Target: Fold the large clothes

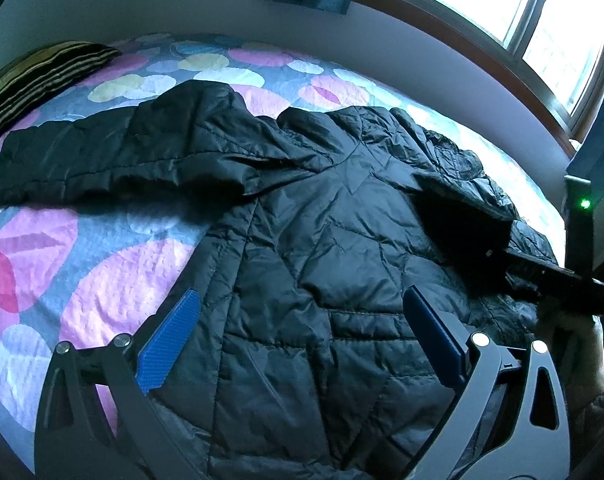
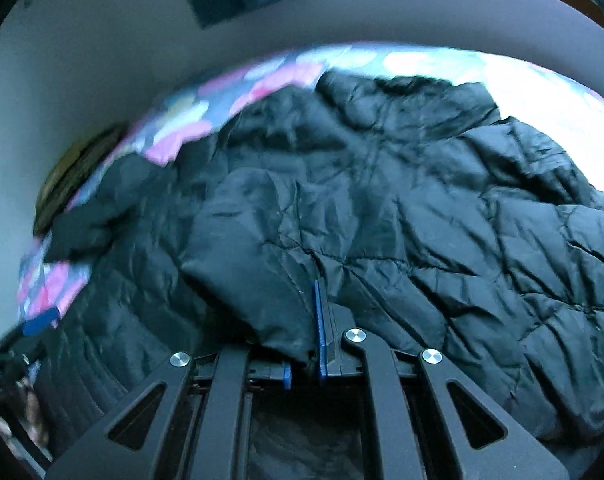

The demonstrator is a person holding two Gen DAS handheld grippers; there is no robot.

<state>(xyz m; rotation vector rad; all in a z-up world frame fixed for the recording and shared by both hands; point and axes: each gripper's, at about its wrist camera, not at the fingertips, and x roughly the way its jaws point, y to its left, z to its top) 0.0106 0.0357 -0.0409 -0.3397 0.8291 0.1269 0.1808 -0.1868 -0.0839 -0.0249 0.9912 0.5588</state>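
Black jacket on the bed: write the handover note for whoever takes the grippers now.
Left gripper: open, hovering over the jacket's body, holding nothing.
Right gripper: fingers shut on a sleeve that lies over the jacket's body.
Black jacket: spread on the patterned bedspread; other sleeve stretched out flat.
Done: one sleeve brought in.
Left: release it, fold the other sleeve, then the body.

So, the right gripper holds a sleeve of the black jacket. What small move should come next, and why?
Probably lay the sleeve down on the jacket body and only then open the right gripper: its jaws are shut on the cuff, already over the body. The left gripper hovers open.
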